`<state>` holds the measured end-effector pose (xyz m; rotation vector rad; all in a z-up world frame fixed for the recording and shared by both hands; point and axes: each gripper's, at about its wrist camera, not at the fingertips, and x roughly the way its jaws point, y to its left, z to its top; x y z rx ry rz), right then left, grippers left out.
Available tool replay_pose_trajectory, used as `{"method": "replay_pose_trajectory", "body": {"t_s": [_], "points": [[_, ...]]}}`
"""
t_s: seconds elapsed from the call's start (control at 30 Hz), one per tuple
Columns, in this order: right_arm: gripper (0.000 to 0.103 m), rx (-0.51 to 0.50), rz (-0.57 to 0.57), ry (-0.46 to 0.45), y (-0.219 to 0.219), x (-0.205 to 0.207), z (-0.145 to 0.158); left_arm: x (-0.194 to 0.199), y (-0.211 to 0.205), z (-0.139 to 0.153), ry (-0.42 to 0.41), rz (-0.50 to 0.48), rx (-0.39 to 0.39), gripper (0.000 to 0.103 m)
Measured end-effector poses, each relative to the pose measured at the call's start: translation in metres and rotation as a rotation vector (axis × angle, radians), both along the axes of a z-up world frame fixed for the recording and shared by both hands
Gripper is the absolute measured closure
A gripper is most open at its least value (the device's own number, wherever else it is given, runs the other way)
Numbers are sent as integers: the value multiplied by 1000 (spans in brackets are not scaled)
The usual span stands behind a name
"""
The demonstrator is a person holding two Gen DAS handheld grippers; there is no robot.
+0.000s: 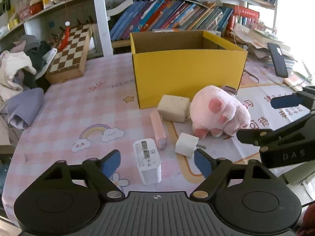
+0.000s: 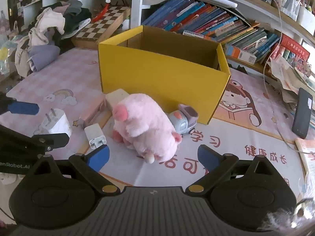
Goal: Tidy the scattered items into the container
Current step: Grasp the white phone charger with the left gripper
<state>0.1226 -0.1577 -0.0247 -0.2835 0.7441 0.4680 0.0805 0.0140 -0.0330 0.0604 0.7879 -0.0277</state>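
While both tools hang over the pink checked counter (image 1: 65, 106), nothing is in either grip. Left tool (image 1: 157, 162) is spread, its blue pads either side of a white charger (image 1: 147, 162) that stands on end between them, pads not touching it as far as I can see. Right tool (image 2: 153, 157) is spread too, and the pink plush pig (image 2: 141, 125) sits just ahead of it, between the pad tips but clear of them. Behind the pig, the yellow box (image 1: 187, 74) stands open-topped near the middle of the counter; from these angles no item shows inside it. Everything else is scattered in front of the box: a cream block (image 1: 173, 108) near its front wall and just beside the pig, a pink tube (image 1: 158, 129) lying just left of the block, a small white plug (image 1: 186, 144) with its prongs out near the left tool's right pad. From the right side, a little grey toy car (image 2: 182, 121) is tucked between the pig and the box, near its corner. Further back, a chessboard (image 1: 68, 54) leans by a heap of clothes (image 1: 17, 74), books (image 1: 167, 17) lean along the shelf, and a dark phone (image 1: 277, 60) is propped at the far right.
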Motion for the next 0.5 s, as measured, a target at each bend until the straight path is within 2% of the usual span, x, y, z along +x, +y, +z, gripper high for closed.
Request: {"method": "replay_pose_trajectory", "body": {"t_s": [0.17,0.27,0.5], "points": [[8,3,9,24,4,11,-4,8,8,-7,44,31,-22,53],[9,1,22,37,9,17,-7,12,13,-11,70,47,-40,59],[10,-7,48,57,16,29,-13,19,15,-17,107,55,-46,65]]}}
